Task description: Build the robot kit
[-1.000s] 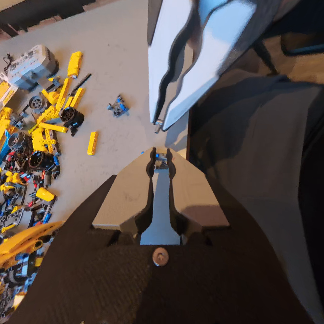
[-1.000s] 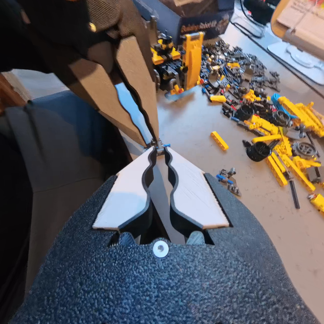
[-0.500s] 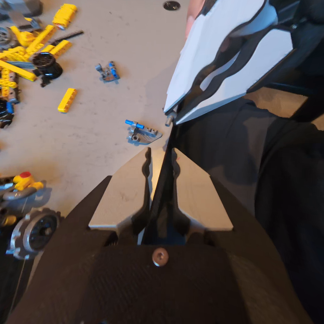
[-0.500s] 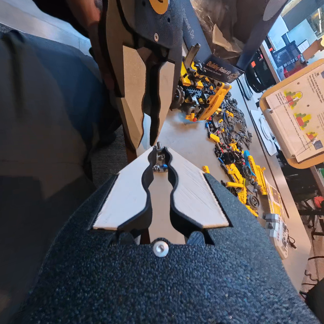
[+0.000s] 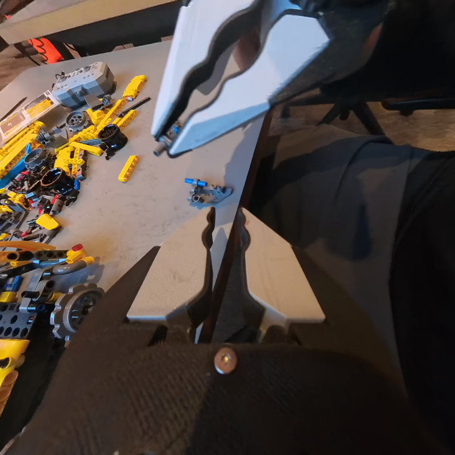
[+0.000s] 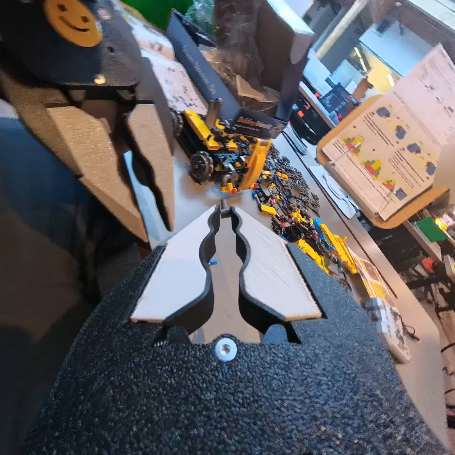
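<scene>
My left gripper (image 5: 225, 213), jaws now apart and empty, has dropped the grey bracket (image 5: 209, 194) on the table (image 5: 138, 221), while my right gripper (image 6: 225, 209) pinches what looks like a grey pin (image 6: 224, 205).

Before you, a grey table (image 5: 118, 216) carries scattered yellow plastic building beams (image 5: 128, 165), black wheels (image 5: 112, 134), and a half-built yellow vehicle (image 6: 221, 152).

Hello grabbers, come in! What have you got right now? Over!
Left gripper open, empty, at table edge. Right gripper shut on small grey pin piece. Grey-and-blue part lies loose just ahead of left.
</scene>
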`<state>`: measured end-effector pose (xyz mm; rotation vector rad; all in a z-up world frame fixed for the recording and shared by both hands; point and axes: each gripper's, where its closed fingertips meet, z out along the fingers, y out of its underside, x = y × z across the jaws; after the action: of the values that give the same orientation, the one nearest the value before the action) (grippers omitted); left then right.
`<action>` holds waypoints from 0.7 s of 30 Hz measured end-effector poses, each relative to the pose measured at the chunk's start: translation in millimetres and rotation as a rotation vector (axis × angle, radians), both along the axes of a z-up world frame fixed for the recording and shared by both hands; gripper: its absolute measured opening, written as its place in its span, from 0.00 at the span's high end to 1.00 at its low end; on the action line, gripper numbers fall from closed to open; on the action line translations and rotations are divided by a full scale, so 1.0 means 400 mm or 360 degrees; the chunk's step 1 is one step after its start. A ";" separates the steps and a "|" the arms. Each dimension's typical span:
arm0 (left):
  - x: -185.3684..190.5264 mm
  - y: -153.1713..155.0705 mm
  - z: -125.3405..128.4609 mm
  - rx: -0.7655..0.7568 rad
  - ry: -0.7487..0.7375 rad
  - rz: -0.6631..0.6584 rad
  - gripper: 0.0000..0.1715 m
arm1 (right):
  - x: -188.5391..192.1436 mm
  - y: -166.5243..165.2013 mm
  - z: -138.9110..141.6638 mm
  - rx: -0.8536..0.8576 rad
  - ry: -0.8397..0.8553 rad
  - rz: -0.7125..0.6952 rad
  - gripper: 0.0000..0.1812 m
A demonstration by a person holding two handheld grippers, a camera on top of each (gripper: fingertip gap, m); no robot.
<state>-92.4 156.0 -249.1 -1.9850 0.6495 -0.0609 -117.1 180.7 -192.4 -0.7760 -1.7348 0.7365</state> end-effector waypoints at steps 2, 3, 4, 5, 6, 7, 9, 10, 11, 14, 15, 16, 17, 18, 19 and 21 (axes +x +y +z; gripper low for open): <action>0.006 0.000 -0.005 -0.0006 0.0004 -0.0011 0.90 | -0.001 0.020 0.004 -0.0087 0.0064 -0.0054 0.95; 0.009 0.000 -0.007 -0.0011 -0.0011 -0.0014 0.90 | 0.002 0.024 0.001 -0.0117 0.0072 -0.0058 0.95; 0.011 0.000 -0.009 -0.0020 -0.0027 -0.0017 0.91 | 0.005 0.026 -0.005 -0.0131 0.0061 -0.0059 0.95; 0.011 0.001 -0.010 -0.0023 -0.0038 -0.0013 0.91 | 0.008 0.027 -0.010 -0.0127 0.0052 -0.0058 0.95; 0.010 0.003 -0.009 -0.0021 -0.0040 -0.0008 0.91 | 0.013 0.024 -0.015 -0.0111 0.0039 -0.0044 0.95; 0.010 0.004 -0.010 -0.0020 -0.0032 -0.0009 0.91 | 0.017 0.024 -0.018 -0.0094 0.0029 -0.0038 0.95; 0.008 0.004 -0.013 -0.0010 0.0003 -0.0008 0.92 | 0.020 0.034 -0.014 -0.0093 0.0061 -0.0067 0.95; 0.009 0.005 -0.013 -0.0001 0.0014 -0.0005 0.92 | 0.020 0.047 -0.010 -0.0100 0.0095 -0.0109 0.95; 0.012 0.006 -0.014 -0.0001 0.0015 -0.0008 0.93 | 0.020 0.072 -0.007 -0.0089 0.0137 -0.0190 0.95; 0.019 0.006 -0.023 -0.0020 0.0014 -0.0014 0.92 | 0.024 0.120 -0.023 -0.0050 0.0136 -0.0330 0.95; 0.018 0.006 -0.026 -0.0019 0.0023 -0.0011 0.93 | 0.024 0.116 -0.022 -0.0059 0.0138 -0.0313 0.95; 0.018 0.006 -0.028 -0.0018 0.0033 -0.0012 0.92 | 0.024 0.111 -0.024 -0.0060 0.0132 -0.0300 0.95; 0.017 0.006 -0.031 -0.0016 0.0045 -0.0013 0.93 | 0.023 0.109 -0.029 -0.0049 0.0121 -0.0298 0.95; 0.016 0.006 -0.032 -0.0009 0.0062 -0.0013 0.93 | 0.022 0.105 -0.034 -0.0032 0.0107 -0.0288 0.95; 0.014 0.007 -0.032 0.0002 0.0079 -0.0009 0.93 | 0.021 0.097 -0.040 -0.0005 0.0089 -0.0266 0.95; 0.011 0.006 -0.033 0.0013 0.0098 -0.0007 0.93 | 0.018 0.082 -0.054 0.0061 0.0048 -0.0223 0.95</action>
<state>-88.1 158.6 -262.2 -1.9841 0.6930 0.0001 -109.7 213.6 -214.0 -0.8471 -1.6445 0.6154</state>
